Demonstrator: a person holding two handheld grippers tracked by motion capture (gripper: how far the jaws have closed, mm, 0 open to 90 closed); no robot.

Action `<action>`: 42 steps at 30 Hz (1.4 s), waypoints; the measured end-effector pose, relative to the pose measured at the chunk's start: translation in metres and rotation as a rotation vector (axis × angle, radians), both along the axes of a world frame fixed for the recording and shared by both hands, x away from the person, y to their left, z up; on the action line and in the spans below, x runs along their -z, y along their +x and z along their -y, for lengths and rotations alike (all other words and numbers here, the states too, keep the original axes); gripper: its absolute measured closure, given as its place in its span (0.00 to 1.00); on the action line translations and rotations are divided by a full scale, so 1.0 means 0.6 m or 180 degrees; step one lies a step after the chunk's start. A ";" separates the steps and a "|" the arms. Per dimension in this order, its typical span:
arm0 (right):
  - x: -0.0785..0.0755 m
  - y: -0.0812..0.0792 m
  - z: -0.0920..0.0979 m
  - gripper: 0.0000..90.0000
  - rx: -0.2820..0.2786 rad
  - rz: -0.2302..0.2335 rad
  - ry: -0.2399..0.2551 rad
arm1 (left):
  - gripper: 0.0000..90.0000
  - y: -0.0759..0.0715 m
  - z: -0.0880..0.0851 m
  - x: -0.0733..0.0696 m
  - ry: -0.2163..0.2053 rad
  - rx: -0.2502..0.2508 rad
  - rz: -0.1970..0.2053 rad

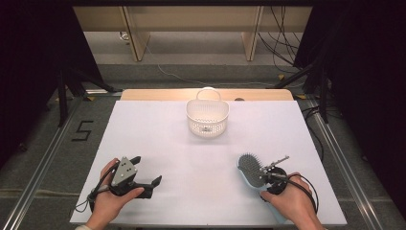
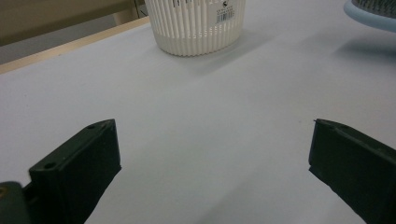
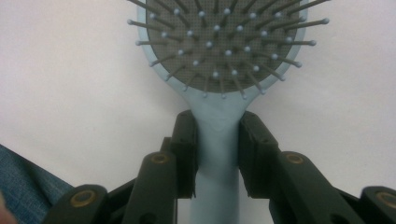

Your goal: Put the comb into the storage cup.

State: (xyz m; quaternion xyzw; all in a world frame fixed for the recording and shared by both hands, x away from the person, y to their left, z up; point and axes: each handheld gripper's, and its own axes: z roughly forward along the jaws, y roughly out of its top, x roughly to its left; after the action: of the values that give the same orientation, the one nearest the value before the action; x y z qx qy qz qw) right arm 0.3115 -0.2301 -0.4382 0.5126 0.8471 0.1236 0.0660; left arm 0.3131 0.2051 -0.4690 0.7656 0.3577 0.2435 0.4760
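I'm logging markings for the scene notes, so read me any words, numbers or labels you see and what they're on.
"5": black figure on the floor left of the table.
Barcode sticker on the white basket: print too small to read.
Hairbrush: no text.

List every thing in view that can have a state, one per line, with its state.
Hairbrush: bristles up, its handle clamped between the jaws of the right gripper.
Basket: upright on the far middle of the table, handle standing up, a label on its wall; contents cannot be told.
Left gripper: jaws wide open, nothing between them, resting low over the table.
Right gripper: shut on the hairbrush handle.
Table: covered by a white sheet.
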 end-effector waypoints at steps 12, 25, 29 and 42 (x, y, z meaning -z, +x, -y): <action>-0.008 0.002 0.003 0.78 0.0036 0.0115 0.0099 | 0.02 0.000 0.000 0.001 0.0006 0.0001 -0.0006; -0.012 0.003 0.006 0.78 0.0057 0.0232 0.0198 | 0.02 0.000 0.000 0.000 0.0009 -0.0005 -0.0001; -0.014 0.004 0.007 0.78 0.0055 0.0303 0.0244 | 0.02 0.000 0.000 0.000 0.0005 -0.0009 -0.0007; -0.018 0.007 0.010 0.78 0.0033 0.0497 0.0372 | 0.02 0.000 0.000 0.000 0.0006 -0.0010 -0.0003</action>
State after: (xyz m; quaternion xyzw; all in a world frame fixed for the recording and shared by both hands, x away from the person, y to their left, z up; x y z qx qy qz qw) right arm 0.3156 -0.2364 -0.4273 0.5087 0.8281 0.2121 0.1025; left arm 0.3133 0.2053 -0.4691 0.7656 0.3589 0.2443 0.4747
